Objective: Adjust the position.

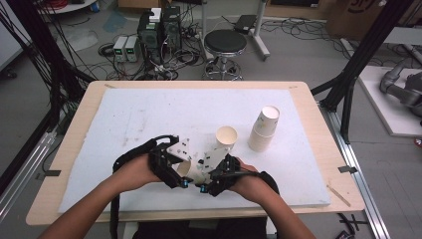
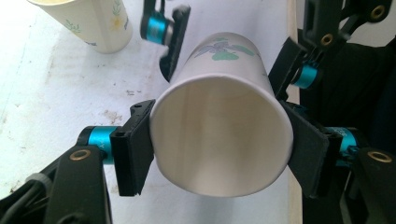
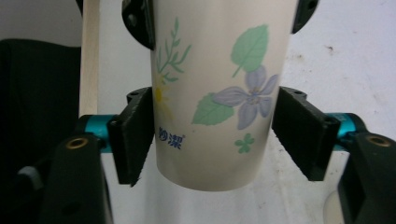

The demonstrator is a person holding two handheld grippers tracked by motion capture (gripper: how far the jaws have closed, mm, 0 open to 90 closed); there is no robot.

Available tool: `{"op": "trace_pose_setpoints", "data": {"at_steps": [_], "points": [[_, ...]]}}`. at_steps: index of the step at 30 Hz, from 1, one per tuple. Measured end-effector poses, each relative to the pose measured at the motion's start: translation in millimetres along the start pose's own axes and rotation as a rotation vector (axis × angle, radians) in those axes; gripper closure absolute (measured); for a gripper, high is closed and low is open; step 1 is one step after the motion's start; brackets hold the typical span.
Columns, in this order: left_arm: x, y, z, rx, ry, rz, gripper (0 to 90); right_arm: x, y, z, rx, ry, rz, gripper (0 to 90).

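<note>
From the high view, my two hands meet at the near edge of the desk, left tongs and right tongs almost nose to nose. A paper cup lies on its side between them, held just above the white mat; it is partly hidden by the grey plates, so I can only roughly make out its tilt here. Farther back stands a single cup, upright and open, and to its right a stack of cups turned upside down, well apart from my hands.

In the left gripper view, I look straight into the cup's open mouth. The left tongs are clenched on it near the rim, one pad pressed against each side. Beyond, the right tongs straddle the cup's far end. The single cup stands at the upper left on the mat.

In the right gripper view, the cup shows its flower print, base towards me. The right tongs are grasping it near the base: the left pad lies flat on the wall, the right pad meets it at its upper edge. The left tongs hold the upper end at the top of the frame.
</note>
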State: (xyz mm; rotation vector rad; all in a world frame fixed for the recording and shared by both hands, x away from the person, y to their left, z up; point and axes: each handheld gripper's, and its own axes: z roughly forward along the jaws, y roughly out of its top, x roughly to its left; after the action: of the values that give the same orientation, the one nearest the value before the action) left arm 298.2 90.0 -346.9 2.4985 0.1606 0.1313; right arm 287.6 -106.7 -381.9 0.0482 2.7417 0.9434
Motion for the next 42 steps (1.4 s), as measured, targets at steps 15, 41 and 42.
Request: {"op": "trace_pose_setpoints", "data": {"at_steps": [15,41,42], "points": [[-0.9,1.5,-0.5,-0.085,0.021,-0.026,28.0,-0.3,-6.1,6.6,-0.028,0.007,0.041,35.8],[4.4,-49.4,-27.1,-0.597,0.108,-0.172,17.9,-6.6,-55.0,-23.6,-0.124,-0.055,0.205,37.1],[4.6,-53.5,-26.7,-0.604,0.121,-0.183,17.8,-6.5,-58.6,-25.8,-0.136,-0.063,0.215,37.0]]}}
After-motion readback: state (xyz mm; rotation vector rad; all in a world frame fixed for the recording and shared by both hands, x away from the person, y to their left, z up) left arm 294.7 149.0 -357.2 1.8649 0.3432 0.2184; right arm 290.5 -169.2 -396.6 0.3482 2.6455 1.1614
